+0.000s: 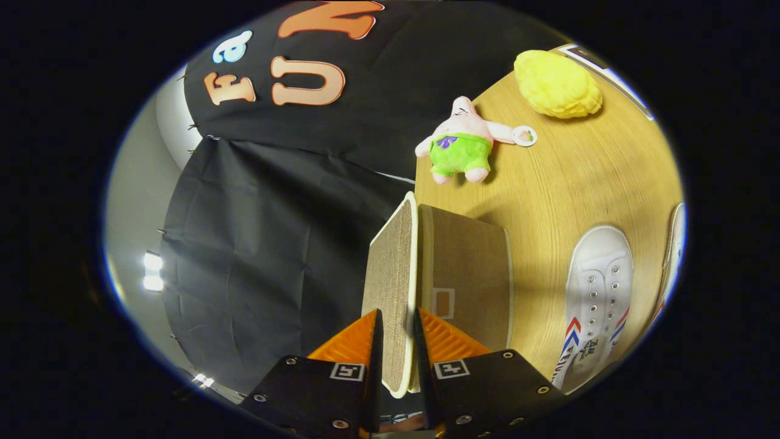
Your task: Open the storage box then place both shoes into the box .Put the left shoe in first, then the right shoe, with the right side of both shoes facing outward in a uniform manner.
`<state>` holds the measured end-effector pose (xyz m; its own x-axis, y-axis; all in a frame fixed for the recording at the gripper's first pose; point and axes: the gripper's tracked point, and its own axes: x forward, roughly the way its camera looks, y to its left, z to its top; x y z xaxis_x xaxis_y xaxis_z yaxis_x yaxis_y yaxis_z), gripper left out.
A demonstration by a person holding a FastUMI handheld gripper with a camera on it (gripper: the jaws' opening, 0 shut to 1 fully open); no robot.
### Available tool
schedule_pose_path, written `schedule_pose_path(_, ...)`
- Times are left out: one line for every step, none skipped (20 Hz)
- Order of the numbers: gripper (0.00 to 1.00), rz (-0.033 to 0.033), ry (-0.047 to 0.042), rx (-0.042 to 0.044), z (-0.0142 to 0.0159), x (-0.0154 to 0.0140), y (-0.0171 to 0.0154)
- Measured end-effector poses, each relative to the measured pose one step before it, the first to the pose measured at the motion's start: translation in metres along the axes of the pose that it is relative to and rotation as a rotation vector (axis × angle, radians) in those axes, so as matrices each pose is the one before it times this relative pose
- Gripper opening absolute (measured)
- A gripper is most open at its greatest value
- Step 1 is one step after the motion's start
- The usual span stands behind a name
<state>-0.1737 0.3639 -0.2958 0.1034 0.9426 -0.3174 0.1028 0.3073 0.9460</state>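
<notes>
**Gripping the storage box lid by its edge**

Pinching the lid between both fingers, the gripper is closed narrow on the thin panel, one finger pressed to each face. The lid is a flat, woven-textured board with a pale rim, seen edge-on and swung away from the storage box, so the two part in a narrow wedge that widens away from the fingers. The box is brown with the same fabric weave and a pale trim along its rim; a small light rectangular label holder sits on its wall just beside one finger. The box rests on a round wooden table.

A white canvas shoe lies on the table near the box, laces and eyelets up, with red and blue stripes along its side. A second white shoe shows as a sliver just beyond the first.

Beyond the box, near the table's rim, lies a pink star-shaped plush toy in green shorts, a small ring at one arm. Farther on sits a bumpy yellow plush. Black cloth hangs past the table edge as the booth's wall.
</notes>
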Motion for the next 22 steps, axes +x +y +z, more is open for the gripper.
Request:
schedule_pose_path(0.22,0.01360,0.00659,0.00606,-0.00207,0.00159,0.00392)
schedule_pose_path(0.20,0.01790,0.00637,0.01182,-0.00137,0.00162,0.00466)
schedule_pose_path(0.19,-0.00678,0.00426,0.00207,-0.00100,0.00310,-0.00155)
schedule_pose_path(0.19,-0.03578,0.01294,-0.00755,-0.00313,0.00330,-0.01041)
schedule_pose_path(0.18,-0.02973,0.01076,-0.00047,-0.00384,0.00286,-0.00772)
schedule_pose_path(0.19,-0.03158,0.00704,-0.00631,-0.00297,0.00392,-0.00901)
schedule_pose_path(0.19,-0.01017,0.00734,-0.00338,-0.00344,0.00328,-0.00382)
schedule_pose_path(0.19,-0.00219,0.01603,0.00904,-0.00395,0.00332,-0.00118)
schedule_pose_path(0.19,0.00227,0.01941,0.02309,-0.00430,0.00145,0.00114)
schedule_pose_path(0.19,0.00744,0.04209,0.03600,-0.00729,0.00140,0.00376)
schedule_pose_path(0.19,0.02004,0.02858,0.03688,-0.00634,-0.00126,0.00800)
schedule_pose_path(0.12,0.01258,-0.01277,0.00231,0.00408,-0.00108,0.00746)
schedule_pose_path(0.04,0.00386,-0.01364,-0.00574,0.00436,-0.00170,0.00820)
schedule_pose_path(0.01,0.02198,-0.01040,-0.01279,0.00242,-0.00195,0.01353)
schedule_pose_path(0.01,0.02728,-0.00568,-0.01393,0.00140,-0.00462,0.01685)
schedule_pose_path(0.01,0.02656,-0.00363,-0.02615,0.00267,-0.00249,0.01808)
schedule_pose_path(0.01,0.01892,-0.01243,-0.02734,0.00414,-0.00146,0.01698)
schedule_pose_path(0.01,0.01626,-0.00774,-0.02151,0.00390,0.00104,0.01785)
schedule_pose_path(0.01,0.01786,0.00030,-0.02428,0.00025,0.00226,0.01570)
schedule_pose_path(0.01,0.01321,0.00705,-0.02164,-0.00055,0.00524,0.01368)
schedule_pose_path(0.02,0.00930,0.01023,-0.02296,-0.00213,0.00733,0.01276)
schedule_pose_path(0.02,0.00215,0.01390,-0.02435,-0.00145,0.01029,0.01156)
